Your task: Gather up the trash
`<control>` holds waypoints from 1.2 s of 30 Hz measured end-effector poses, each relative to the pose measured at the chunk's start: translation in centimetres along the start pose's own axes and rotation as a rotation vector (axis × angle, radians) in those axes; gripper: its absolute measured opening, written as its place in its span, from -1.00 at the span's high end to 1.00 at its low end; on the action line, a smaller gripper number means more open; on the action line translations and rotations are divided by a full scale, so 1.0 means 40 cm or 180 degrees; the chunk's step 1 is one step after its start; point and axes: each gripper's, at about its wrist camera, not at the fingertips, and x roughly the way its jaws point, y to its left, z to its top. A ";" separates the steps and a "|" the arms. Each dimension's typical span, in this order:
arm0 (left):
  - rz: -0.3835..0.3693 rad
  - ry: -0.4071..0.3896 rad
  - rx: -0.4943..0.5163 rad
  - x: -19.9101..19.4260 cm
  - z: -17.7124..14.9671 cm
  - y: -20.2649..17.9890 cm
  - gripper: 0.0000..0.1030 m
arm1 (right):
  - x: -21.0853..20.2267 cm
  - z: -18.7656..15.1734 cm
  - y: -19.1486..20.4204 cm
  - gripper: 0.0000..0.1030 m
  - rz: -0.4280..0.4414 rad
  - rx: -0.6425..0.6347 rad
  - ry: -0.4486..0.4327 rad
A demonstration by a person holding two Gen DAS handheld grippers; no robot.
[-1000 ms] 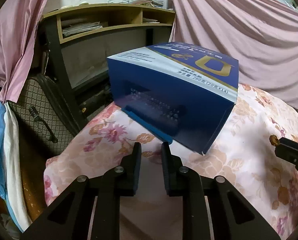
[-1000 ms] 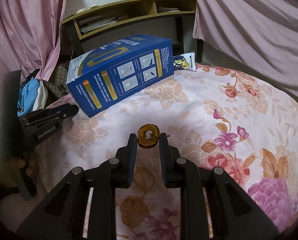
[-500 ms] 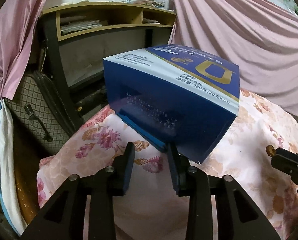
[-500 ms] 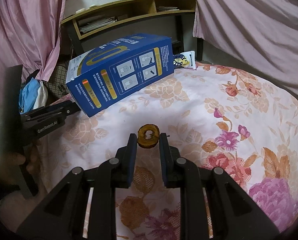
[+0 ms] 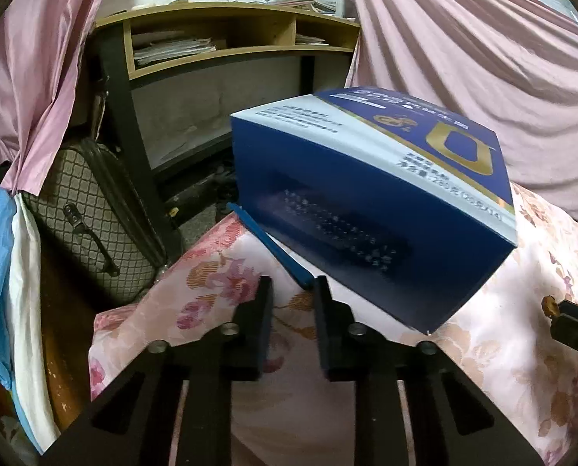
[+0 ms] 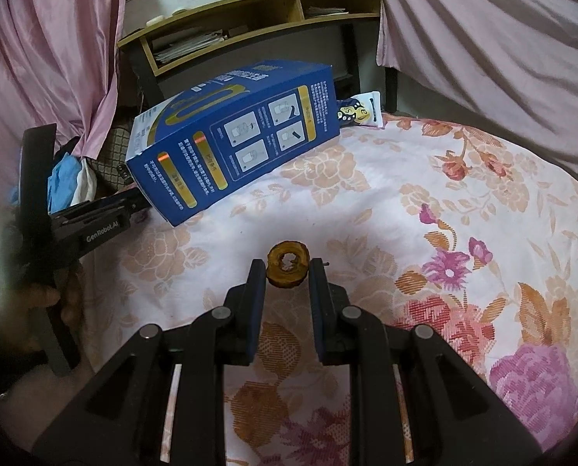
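Note:
A large blue carton [image 5: 370, 209] lies tilted on the floral bedspread [image 5: 219, 303], its near-left end lifted over the bed's edge. A blue flap [image 5: 273, 248] hangs from its underside. My left gripper [image 5: 293, 291] sits just below that end with its jaws closing; the flap's tip rests against the inside of the right finger [image 5: 322, 303], and cloth still shows in the gap. My right gripper [image 6: 287, 270] is shut on a small brown ring-shaped scrap [image 6: 288, 264] above the bedspread [image 6: 425, 213]. The carton [image 6: 234, 143] and left gripper [image 6: 94, 225] also show there.
A small white and yellow packet [image 6: 361, 110] lies behind the carton's far end. A wooden shelf desk [image 5: 227, 35] stands beyond the bed, with a checked bag [image 5: 91, 209] on the floor and blue and white cloth [image 5: 1, 256] at left. Pink curtains [image 5: 483, 58] hang around.
The left gripper's jaws spread, moved up to the carton's flap, then narrowed again. The carton's near end now looks higher and closer. The right gripper and its ring have not moved.

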 end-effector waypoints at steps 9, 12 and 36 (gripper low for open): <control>-0.0170 0.0089 -0.0147 -0.006 0.006 0.036 1.00 | 0.001 0.000 0.003 0.04 0.0002 -0.0009 -0.0003; -0.0231 0.0106 -0.0185 -0.012 0.004 0.042 1.00 | 0.001 0.000 0.003 0.04 0.0000 -0.0012 0.0000; -0.0245 0.0082 -0.0327 -0.006 0.035 0.047 0.46 | 0.005 -0.001 -0.005 0.04 0.0054 0.0051 0.0013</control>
